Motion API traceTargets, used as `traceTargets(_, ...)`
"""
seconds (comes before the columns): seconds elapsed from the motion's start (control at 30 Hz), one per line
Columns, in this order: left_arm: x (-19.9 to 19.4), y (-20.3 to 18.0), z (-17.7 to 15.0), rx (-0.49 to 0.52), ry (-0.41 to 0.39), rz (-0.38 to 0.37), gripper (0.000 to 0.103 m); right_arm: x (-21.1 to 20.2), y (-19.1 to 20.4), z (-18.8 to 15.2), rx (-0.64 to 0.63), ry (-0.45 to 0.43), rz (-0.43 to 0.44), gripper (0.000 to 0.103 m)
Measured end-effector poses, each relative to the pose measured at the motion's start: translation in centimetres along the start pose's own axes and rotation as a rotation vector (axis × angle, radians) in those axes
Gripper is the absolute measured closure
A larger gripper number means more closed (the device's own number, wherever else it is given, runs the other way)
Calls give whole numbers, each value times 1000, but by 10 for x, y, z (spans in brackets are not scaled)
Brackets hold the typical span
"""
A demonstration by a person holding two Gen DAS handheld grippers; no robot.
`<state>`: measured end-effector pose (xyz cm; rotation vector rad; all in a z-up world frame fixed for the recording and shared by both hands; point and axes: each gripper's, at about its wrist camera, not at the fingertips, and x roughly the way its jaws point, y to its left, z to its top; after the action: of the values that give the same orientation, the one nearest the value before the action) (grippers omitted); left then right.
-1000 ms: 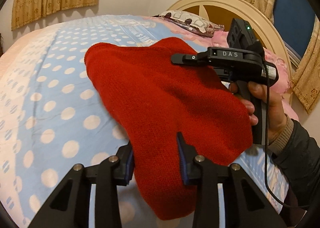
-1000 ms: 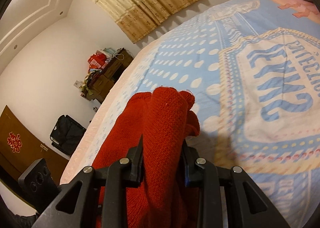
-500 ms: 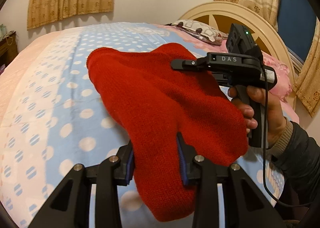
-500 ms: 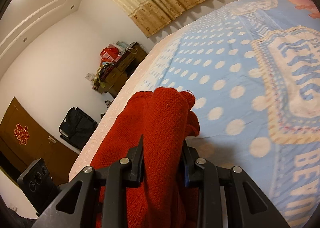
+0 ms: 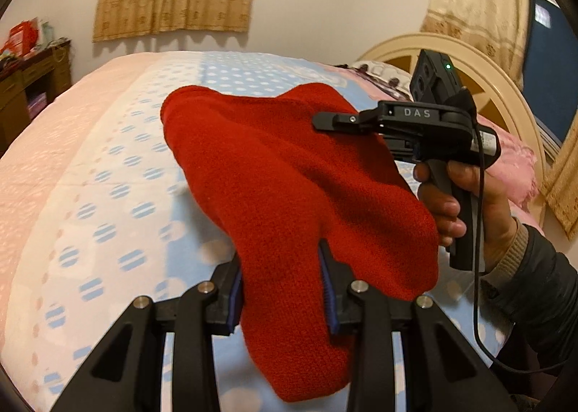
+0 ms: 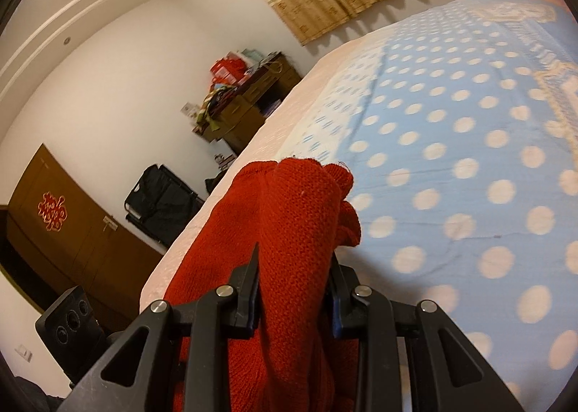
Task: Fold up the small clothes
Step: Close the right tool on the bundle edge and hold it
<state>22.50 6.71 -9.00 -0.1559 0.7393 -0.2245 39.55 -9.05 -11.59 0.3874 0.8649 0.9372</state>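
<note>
Red knit garment (image 5: 274, 188) over polka-dot bed (image 5: 119, 173).

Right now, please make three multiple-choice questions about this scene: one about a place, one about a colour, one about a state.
1. Where is the red knitted garment?
A. Held up over the bed
B. Inside the black bag
C. On the wooden desk

2. What colour are the round dots on the blue bedspread?
A. Green
B. Cream
C. Black

3. What is the state of the left gripper?
A. Open and empty
B. Shut on the garment
C. Lying on the bed

Answers:
1 A: both grippers hold it up.
2 B: pale dots cover the blue cloth.
3 B: its pads press the knit on both sides.
</note>
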Motion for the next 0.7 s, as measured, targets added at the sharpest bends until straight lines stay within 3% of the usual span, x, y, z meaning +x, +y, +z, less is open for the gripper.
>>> traceTargets(0.7, -32, 38, -29, -122, -51, 108, 67, 94, 69, 2, -44, 113, 81, 73)
